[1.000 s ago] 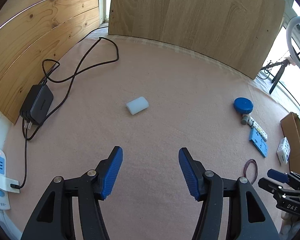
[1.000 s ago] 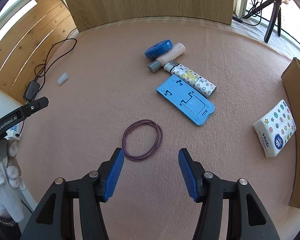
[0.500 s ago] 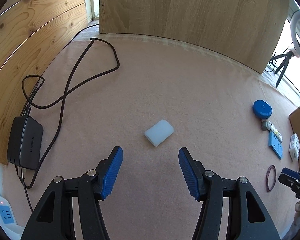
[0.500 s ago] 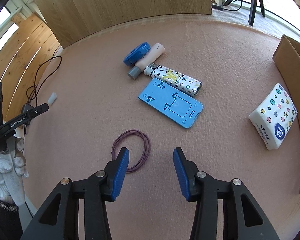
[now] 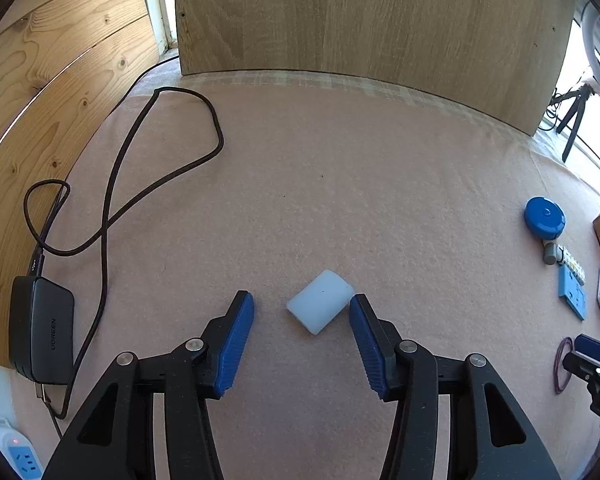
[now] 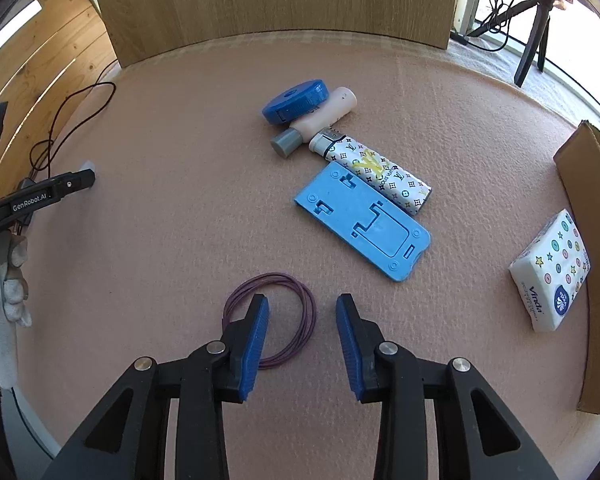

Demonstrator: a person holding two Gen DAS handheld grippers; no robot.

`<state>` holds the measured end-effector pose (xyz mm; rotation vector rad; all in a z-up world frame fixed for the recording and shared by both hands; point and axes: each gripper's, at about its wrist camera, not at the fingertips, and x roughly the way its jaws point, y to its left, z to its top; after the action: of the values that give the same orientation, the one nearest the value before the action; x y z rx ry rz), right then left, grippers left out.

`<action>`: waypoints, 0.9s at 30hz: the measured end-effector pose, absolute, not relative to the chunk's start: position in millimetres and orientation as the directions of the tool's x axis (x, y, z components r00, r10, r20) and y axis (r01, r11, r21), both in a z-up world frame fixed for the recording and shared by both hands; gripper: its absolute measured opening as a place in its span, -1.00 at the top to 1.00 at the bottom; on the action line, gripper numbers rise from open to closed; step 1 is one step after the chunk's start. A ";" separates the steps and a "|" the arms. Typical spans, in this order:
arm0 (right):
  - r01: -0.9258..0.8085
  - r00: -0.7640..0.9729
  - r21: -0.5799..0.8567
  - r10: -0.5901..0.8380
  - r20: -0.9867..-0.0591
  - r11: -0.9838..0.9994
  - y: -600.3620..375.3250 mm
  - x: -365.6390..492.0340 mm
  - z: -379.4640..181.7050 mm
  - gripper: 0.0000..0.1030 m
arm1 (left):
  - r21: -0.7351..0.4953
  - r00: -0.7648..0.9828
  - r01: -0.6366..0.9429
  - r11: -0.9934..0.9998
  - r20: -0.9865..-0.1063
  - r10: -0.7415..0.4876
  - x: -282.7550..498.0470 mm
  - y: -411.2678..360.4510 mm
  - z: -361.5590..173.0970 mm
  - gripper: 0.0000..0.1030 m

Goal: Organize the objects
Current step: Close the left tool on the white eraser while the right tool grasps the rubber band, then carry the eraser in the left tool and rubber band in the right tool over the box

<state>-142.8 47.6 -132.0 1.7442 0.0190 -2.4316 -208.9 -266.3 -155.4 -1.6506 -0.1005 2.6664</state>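
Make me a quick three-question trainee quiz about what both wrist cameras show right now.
1. True or false: the left gripper is shut on the white block.
2. Which item lies partly under the right gripper? A) tissue pack B) purple elastic band C) blue round case
3. Fill in: the patterned lighter lies alongside the blue ____.

Key:
1. False: the jaws are open, with the block between the tips.
2. B, the purple elastic band.
3. Phone stand.

The eraser (image 5: 320, 301) lies between the left gripper (image 5: 301, 312) fingers, right of the charger (image 5: 41, 330).
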 end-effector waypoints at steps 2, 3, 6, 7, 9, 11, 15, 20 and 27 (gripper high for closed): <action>0.154 -0.323 0.036 -0.085 -0.943 -0.987 42.2 -139.3 -132.9 0.49 | -0.054 -0.449 0.024 -0.998 -0.893 0.038 -209.4 -266.0 -155.2 0.09; 0.164 -0.328 0.021 -0.075 -0.942 -0.986 39.5 -138.7 -133.3 0.54 | -0.051 -0.450 0.020 -0.999 -0.892 0.036 -209.0 -265.2 -155.2 0.15; 0.180 -0.336 0.011 -0.072 -0.939 -0.984 37.6 -136.0 -133.3 0.70 | -0.048 -0.452 0.007 -0.999 -0.891 0.040 -204.5 -262.1 -154.2 0.37; 0.185 -0.337 0.008 -0.071 -0.939 -0.983 38.6 -133.4 -133.1 0.74 | -0.048 -0.453 0.007 -0.999 -0.891 0.040 -203.2 -261.0 -154.0 0.40; 0.195 -0.341 0.003 -0.071 -0.937 -0.981 36.4 -132.6 -133.2 0.87 | -0.049 -0.455 0.011 -0.999 -0.890 0.039 -201.4 -259.0 -153.9 0.49; 0.199 -0.341 0.009 -0.077 -0.937 -0.980 35.1 -132.1 -133.3 0.93 | -0.056 -0.456 0.014 -0.998 -0.889 0.044 -198.0 -257.0 -153.5 0.56; 0.189 -0.338 0.041 -0.105 -0.935 -0.981 39.0 -131.3 -132.8 0.94 | -0.092 -0.456 0.041 -0.995 -0.888 0.063 -187.8 -257.3 -151.8 0.75; 0.150 -0.336 0.119 -0.164 -0.928 -0.981 55.1 -124.7 -124.7 0.94 | -0.148 -0.452 0.063 -0.987 -0.886 0.104 -170.9 -255.4 -150.9 0.86; 0.126 -0.376 0.177 -0.212 -0.902 -0.976 80.4 -105.6 -101.3 0.94 | -0.184 -0.454 0.048 -0.982 -0.880 0.142 -138.9 -229.5 -146.7 0.86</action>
<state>-105.6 80.4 -101.3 1.6218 -0.1154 -2.4460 -138.9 -229.5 -146.7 -1.6115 -0.2817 2.6169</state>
